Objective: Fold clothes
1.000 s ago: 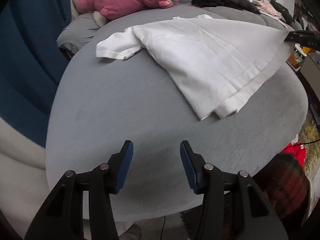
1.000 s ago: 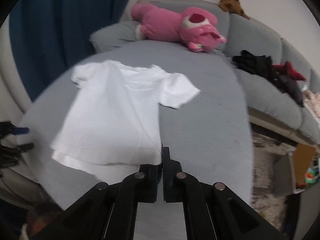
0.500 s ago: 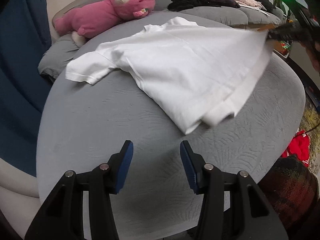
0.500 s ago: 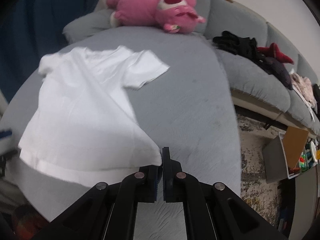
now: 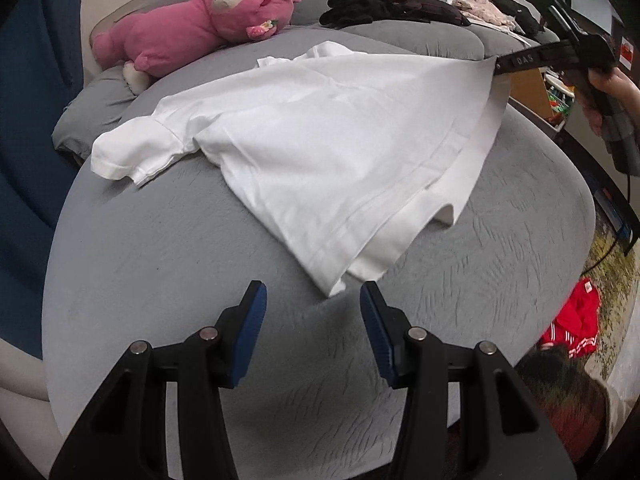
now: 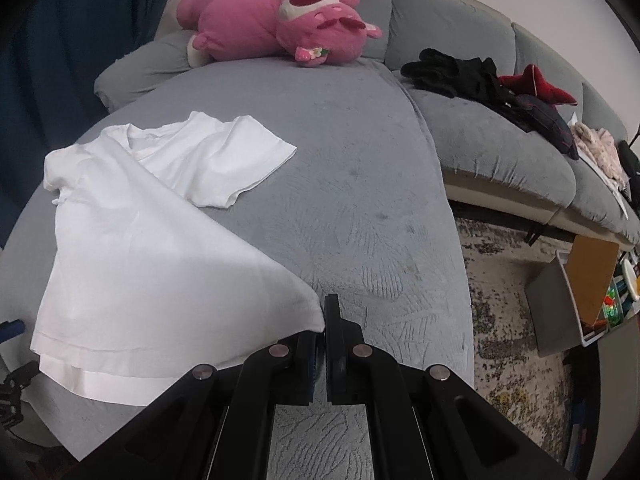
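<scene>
A white T-shirt [image 5: 320, 140] [image 6: 132, 248] lies spread on the round grey sofa seat [image 5: 160, 280] [image 6: 360, 184]. My right gripper [image 6: 323, 312] is shut on one bottom corner of the shirt and holds it lifted off the seat; in the left wrist view that gripper [image 5: 496, 67] shows at the upper right, held by a hand. My left gripper [image 5: 312, 300] is open with nothing between its blue pads [image 5: 252, 320], just short of the shirt's other bottom corner [image 5: 332, 284], which rests on the seat.
A pink plush toy [image 5: 192, 24] [image 6: 280, 28] lies at the back of the seat. Dark clothes [image 6: 472, 76] and a pink garment [image 6: 596, 152] are piled on the sofa section to the right. A red garment [image 5: 576, 324] lies on the patterned rug, with storage boxes [image 6: 580, 296] beyond.
Both grippers moved in over the seat and lower. The shirt now lies flatter and reaches closer to the left gripper, and its held corner has come down with the right gripper.
</scene>
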